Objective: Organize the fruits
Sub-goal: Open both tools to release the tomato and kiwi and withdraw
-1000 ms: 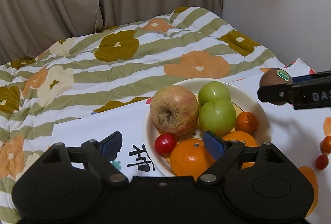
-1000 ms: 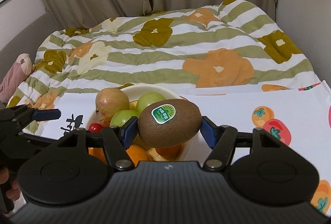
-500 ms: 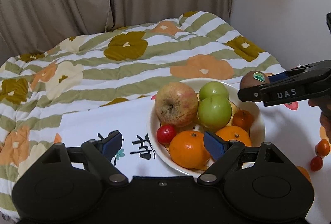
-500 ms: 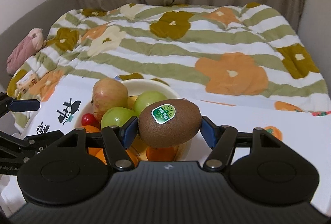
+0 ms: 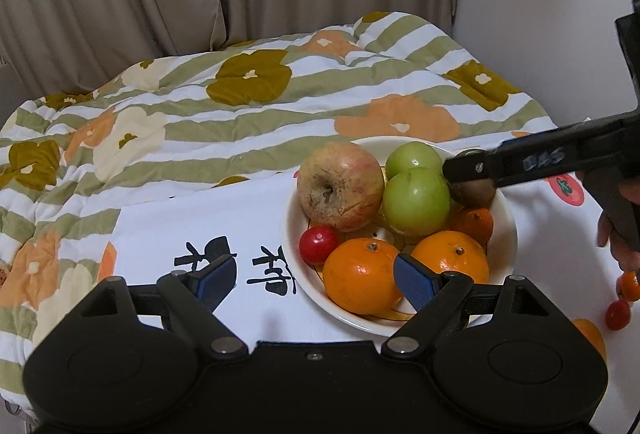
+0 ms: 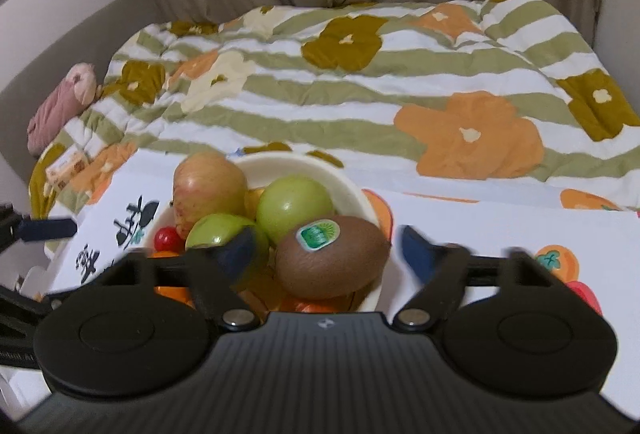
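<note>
A cream plate point(image 5: 505, 230) on a white printed cloth holds a big apple point(image 5: 340, 189), two green fruits point(image 5: 416, 199), oranges point(image 5: 362, 280) and a red cherry tomato point(image 5: 318, 244). A brown kiwi point(image 6: 332, 260) with a green sticker lies in the plate at its right side, also seen in the left wrist view point(image 5: 474, 191). My right gripper point(image 6: 328, 248) is open, its jaws apart on either side of the kiwi without touching it. My left gripper point(image 5: 316, 280) is open and empty, low over the plate's near left edge.
Two small fruits point(image 5: 622, 300) lie on the cloth right of the plate. A striped flowered quilt point(image 5: 240, 113) covers the bed behind. A pink soft toy point(image 6: 60, 107) lies at the bed's far left. Curtains and a wall stand behind.
My right gripper lowered the kiwi into the plate and opened, letting it go. My left gripper pulled back slightly and stayed open.
</note>
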`<state>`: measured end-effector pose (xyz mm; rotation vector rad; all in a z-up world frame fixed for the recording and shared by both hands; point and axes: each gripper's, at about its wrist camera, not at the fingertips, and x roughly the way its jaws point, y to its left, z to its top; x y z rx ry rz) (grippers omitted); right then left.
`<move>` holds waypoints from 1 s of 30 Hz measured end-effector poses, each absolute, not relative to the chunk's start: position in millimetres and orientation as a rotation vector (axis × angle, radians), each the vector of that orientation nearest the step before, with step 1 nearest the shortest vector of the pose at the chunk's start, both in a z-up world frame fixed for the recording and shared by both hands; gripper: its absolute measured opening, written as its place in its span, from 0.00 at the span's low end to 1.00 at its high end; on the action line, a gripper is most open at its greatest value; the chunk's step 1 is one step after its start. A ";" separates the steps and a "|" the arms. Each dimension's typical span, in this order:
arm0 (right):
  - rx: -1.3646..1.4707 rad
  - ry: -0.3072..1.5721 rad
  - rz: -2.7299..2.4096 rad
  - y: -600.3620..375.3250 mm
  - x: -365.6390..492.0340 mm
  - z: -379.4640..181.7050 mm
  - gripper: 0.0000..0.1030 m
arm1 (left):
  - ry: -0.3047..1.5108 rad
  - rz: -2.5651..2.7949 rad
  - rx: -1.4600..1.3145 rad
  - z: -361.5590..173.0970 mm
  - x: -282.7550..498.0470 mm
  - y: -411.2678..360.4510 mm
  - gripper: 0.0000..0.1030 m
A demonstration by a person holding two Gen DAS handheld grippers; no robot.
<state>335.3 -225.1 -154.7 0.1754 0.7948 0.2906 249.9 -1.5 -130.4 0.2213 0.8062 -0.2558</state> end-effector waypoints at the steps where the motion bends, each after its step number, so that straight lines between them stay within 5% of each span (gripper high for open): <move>1: 0.195 0.785 0.297 -227.5 334.0 -153.2 1.00 | 0.806 -0.255 0.222 -130.6 249.2 -2.2 0.86; 30: 0.078 0.744 0.232 -246.6 235.4 -78.6 1.00 | 0.694 -0.191 0.206 -76.3 186.0 -16.4 0.86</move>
